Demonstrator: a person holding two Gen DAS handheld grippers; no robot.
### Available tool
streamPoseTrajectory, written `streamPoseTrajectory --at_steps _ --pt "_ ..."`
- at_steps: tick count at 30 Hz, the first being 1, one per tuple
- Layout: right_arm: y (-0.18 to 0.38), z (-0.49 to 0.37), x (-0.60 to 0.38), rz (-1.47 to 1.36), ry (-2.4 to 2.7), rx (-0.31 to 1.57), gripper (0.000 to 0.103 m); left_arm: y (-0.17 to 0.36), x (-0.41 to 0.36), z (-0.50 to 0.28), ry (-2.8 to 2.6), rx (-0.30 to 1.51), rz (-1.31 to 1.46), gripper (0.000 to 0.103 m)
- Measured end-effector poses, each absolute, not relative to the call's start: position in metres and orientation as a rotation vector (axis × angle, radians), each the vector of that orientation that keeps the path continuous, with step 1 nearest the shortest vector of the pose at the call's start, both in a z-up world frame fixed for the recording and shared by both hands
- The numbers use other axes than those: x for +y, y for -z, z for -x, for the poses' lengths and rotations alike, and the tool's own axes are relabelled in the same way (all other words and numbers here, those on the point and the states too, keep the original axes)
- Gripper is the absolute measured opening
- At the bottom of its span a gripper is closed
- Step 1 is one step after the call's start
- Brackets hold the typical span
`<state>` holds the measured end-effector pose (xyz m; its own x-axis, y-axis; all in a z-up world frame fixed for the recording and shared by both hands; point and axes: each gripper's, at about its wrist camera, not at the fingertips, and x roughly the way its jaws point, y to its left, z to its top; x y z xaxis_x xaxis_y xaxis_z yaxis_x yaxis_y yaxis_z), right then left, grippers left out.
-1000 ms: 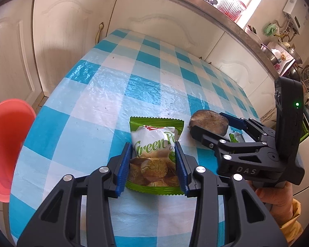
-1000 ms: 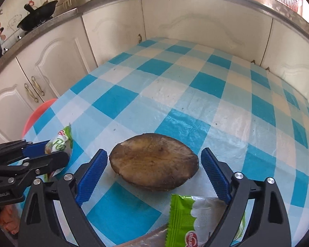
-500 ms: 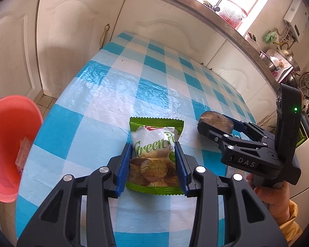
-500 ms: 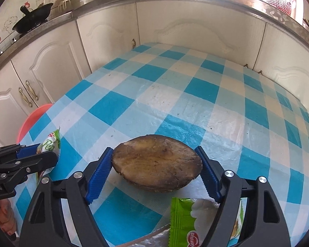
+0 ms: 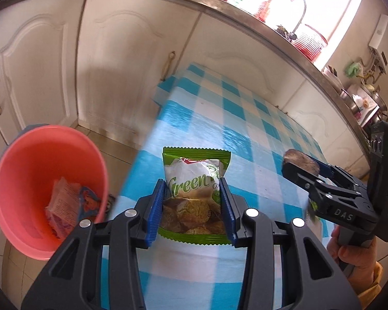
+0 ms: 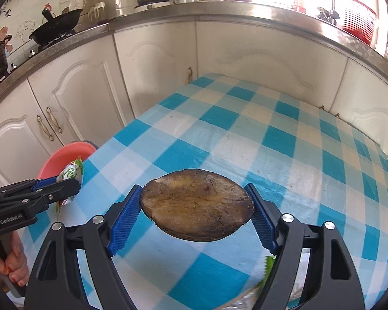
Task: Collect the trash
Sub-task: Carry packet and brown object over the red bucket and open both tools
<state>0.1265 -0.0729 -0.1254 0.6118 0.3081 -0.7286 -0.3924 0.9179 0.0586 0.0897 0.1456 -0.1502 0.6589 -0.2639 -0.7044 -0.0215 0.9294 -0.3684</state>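
Lifted off the desk now, both pieces of trash. Left gripper clamping the green snack packet near the red bin; right gripper, fingers just closed in, pinching the brown round husk.

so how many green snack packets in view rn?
2. One green snack packet is clamped in the left gripper. A second packet's green edge peeks out behind the right gripper, mostly hidden; more may be.

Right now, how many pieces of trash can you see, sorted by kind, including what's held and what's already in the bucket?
Green snack packets: 2, one held by the left tool, one at the table's near edge
Brown round scrap: 1, held by the right tool
Wrappers in the pink bucket: 2 visible
Total: 5
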Motion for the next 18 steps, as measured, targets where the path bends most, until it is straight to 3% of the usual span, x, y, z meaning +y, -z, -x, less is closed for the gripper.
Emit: streamPoseTrajectory --at_steps 18 --pt "0.109 -0.103 0.083 0.267 -0.698 0.799 0.079 0.168 0.248 -0.068 -0.140 0.848 0.364 0.042"
